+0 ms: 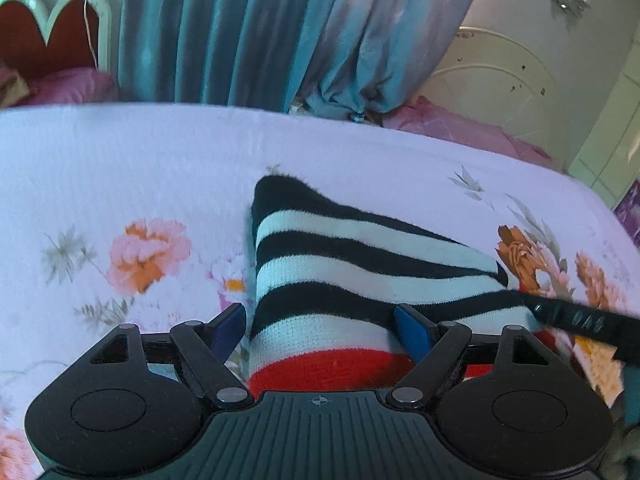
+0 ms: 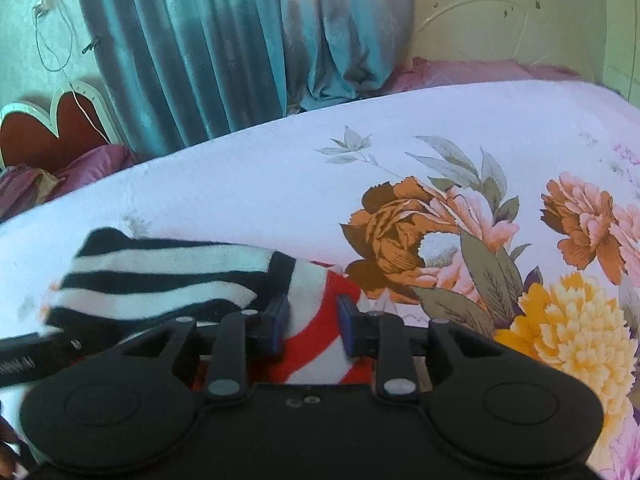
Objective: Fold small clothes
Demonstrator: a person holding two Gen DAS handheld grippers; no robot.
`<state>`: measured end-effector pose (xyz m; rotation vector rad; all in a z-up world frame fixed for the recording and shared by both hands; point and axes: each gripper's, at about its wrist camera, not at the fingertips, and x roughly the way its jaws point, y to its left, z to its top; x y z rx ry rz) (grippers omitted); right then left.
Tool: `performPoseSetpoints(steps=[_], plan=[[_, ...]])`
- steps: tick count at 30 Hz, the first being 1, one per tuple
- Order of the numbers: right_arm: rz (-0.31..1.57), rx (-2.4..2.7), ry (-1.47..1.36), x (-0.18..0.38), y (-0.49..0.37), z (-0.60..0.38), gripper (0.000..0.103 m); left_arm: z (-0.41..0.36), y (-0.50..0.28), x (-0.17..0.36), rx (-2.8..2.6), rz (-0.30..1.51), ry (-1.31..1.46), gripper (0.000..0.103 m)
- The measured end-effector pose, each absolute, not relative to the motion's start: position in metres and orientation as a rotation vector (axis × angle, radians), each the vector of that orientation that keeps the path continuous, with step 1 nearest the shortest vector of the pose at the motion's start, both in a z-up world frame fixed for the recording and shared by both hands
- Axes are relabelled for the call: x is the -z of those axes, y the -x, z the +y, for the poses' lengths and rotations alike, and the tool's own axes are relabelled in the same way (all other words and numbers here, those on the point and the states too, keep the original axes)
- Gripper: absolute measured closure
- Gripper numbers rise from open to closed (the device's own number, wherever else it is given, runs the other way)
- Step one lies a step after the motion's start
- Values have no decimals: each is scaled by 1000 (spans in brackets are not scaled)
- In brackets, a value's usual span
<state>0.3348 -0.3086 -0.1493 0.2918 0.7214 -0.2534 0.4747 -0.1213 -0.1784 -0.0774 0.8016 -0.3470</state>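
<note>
Two grippers over one striped knit garment (image 1: 360,264) on the bed's floral sheet (image 1: 120,168) | left gripper (image 1: 324,326) spread wide, we straddle its edge, no pinch | right gripper (image 2: 313,322) narrowed around a red-white fold (image 2: 312,344), contact we cannot tell | we judge it light, soft, floppy, unslippery; take hems and corners.

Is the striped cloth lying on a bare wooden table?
No, the striped cloth lies on a white bedsheet printed with flowers.

A home bedroom: a floral bedsheet (image 2: 280,168) on the bed, teal curtains (image 2: 224,40), and a headboard (image 1: 52,20).
</note>
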Motion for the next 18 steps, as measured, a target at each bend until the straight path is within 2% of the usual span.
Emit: performPoseSetpoints(steps=[7,11,18], plan=[[734,254,-332,148,-333,-314,74,-121,-468,171,337,798,54,23],[707,226,-356,134,-317,-309,67,-118,-459,165,340,789,45,23],[678,197,-308,124,-281,-295,68,-117,-433,154,376,775,28,23]])
